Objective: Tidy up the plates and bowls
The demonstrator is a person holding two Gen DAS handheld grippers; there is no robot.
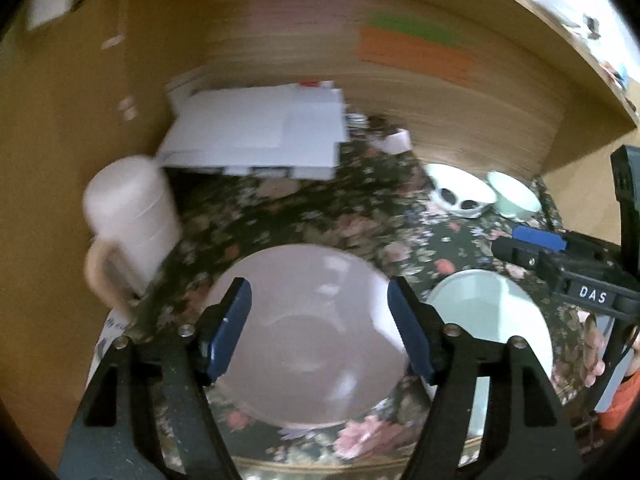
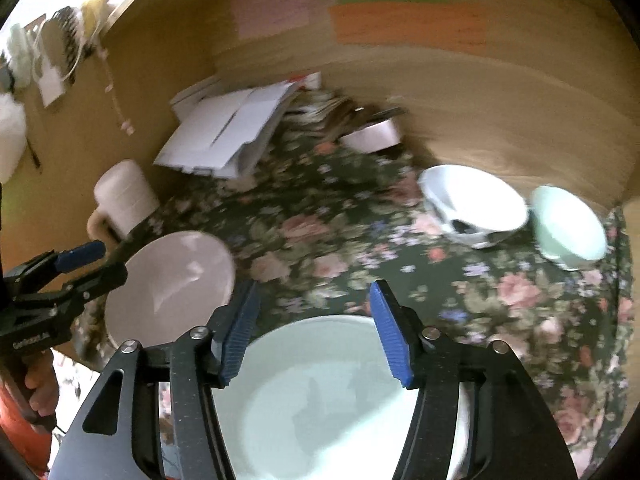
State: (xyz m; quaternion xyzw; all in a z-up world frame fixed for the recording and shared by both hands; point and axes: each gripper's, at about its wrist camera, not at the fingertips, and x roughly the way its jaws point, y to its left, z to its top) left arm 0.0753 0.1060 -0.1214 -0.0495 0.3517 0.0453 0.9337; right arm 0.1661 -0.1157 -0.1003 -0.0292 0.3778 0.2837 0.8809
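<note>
A pink plate (image 1: 312,340) lies on the floral cloth right below my open left gripper (image 1: 320,332), whose blue pads straddle it from above; I cannot tell if they touch it. The plate also shows in the right wrist view (image 2: 172,288). A pale mint plate (image 2: 328,396) lies beside it, under my open right gripper (image 2: 316,332); it shows in the left wrist view (image 1: 492,320). At the back right stand a white bowl with dark spots (image 2: 476,204) and a small mint bowl (image 2: 568,228), side by side.
A pink mug (image 1: 132,216) stands at the left by the wooden wall. A heap of white papers (image 1: 260,132) lies at the back. A small pink cup (image 2: 376,136) lies behind the bowls. The floral cloth (image 2: 320,224) is bare in the middle.
</note>
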